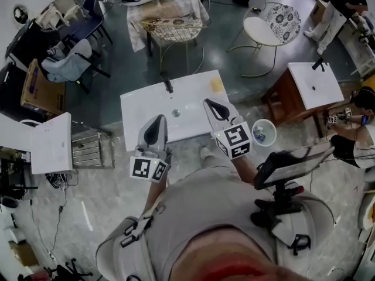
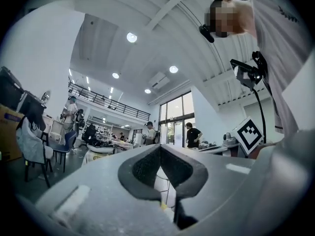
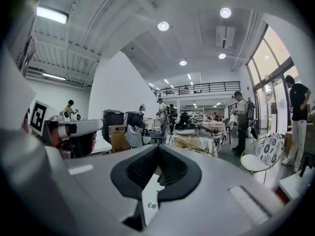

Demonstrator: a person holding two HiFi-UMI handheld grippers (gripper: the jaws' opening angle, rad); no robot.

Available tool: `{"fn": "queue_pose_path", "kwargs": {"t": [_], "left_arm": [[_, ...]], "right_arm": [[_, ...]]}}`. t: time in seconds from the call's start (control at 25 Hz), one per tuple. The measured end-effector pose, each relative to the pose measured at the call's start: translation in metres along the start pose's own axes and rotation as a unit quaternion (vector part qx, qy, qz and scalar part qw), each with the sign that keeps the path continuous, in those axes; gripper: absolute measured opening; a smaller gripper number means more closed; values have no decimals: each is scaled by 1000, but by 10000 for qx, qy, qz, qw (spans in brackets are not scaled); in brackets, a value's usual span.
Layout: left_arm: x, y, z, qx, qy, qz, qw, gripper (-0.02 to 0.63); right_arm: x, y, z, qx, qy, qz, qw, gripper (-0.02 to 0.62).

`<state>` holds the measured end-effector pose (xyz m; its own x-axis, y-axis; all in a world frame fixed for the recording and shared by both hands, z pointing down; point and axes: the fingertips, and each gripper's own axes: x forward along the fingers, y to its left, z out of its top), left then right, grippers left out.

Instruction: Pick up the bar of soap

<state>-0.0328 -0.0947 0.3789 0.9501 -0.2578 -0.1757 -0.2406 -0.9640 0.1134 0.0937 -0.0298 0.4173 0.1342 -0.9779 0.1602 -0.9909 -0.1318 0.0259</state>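
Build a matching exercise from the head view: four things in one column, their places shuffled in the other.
Things
1. bar of soap
2. black tap
3. drain
4. bowl

Places
A. middle of the white countertop
B. off the countertop, to its right
C. countertop's far right corner
D. far edge, about midway along

Pairs: 1-C, 2-D, 3-A, 4-B

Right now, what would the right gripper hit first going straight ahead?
Likely the white sink top beneath it, missing the bar of soap; if it clears that, the wicker chair beyond. Depth unclear.
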Motion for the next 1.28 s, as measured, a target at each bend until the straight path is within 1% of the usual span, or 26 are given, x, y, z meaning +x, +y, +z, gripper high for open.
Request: {"fn": "queue_pose_path", "kwargs": {"t": [0.16,0.4,0.68,0.88,1.0,1.12,1.28], "left_arm": [[42,8,-2,51,47,102,9999,-2],[84,17,-23,-2,210,227,9995,-2],[121,21,-41,-189,319,226,9991,-2],[136,35,-38,-273,234,394,9986,-2],[141,40,-32,-236,201,412,9987,-3],[147,45,-27,-222,141,328,9991,-3],[148,44,-21,-228,73,177,9996,-2]], "right_arm": [[27,-38,5,80,-35,87,9999,2],[52,-79,-5,189,34,151,9997,2],[67,-111,-14,276,128,154,9994,2],[79,-126,-9,288,98,122,9995,2],[80,-132,-1,319,16,-17,9995,2],[81,-139,8,345,-63,-261,9990,1],[79,-139,15,369,-94,-466,9982,2]]}}
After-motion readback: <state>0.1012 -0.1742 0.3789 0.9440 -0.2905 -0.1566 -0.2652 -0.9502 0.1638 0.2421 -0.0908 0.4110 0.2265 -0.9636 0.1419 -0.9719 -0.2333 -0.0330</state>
